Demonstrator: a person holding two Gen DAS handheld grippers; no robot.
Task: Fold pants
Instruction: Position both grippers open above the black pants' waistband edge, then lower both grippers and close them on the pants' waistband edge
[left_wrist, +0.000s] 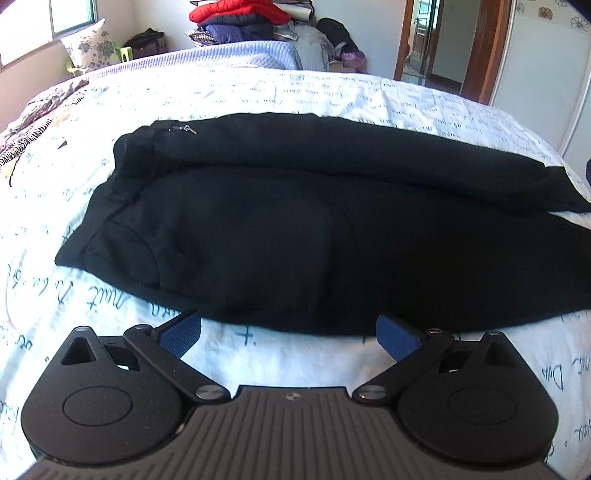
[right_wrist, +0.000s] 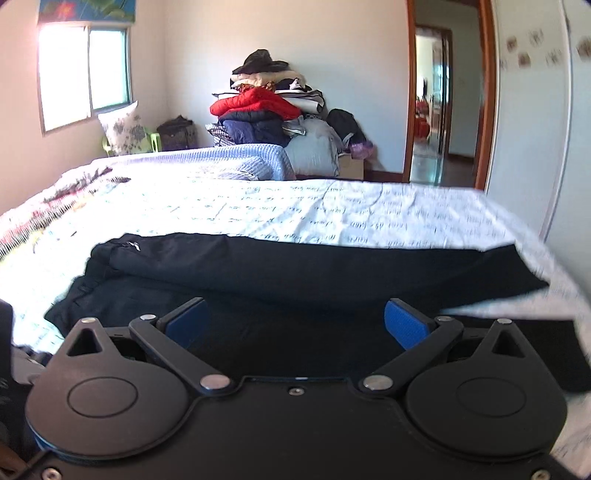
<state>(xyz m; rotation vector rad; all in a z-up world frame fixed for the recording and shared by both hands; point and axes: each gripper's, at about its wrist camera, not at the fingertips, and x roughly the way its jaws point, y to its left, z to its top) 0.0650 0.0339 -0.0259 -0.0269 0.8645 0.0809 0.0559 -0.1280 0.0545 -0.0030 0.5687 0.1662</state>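
Black pants (left_wrist: 295, 229) lie flat across the bed, waistband at the left, legs running to the right, the far leg lying along the back. A small zipper pull (left_wrist: 183, 128) shows near the waistband. My left gripper (left_wrist: 288, 334) is open and empty, just short of the pants' near edge. My right gripper (right_wrist: 295, 325) is open and empty, low over the pants (right_wrist: 295, 273) near the leg ends.
The bed has a white sheet with script print (left_wrist: 258, 92). A pile of clothes with a red jacket (right_wrist: 258, 103) stands behind the bed. A flowered pillow (right_wrist: 122, 129) leans under the window. An open doorway (right_wrist: 443, 110) is at the right, beside a white wardrobe.
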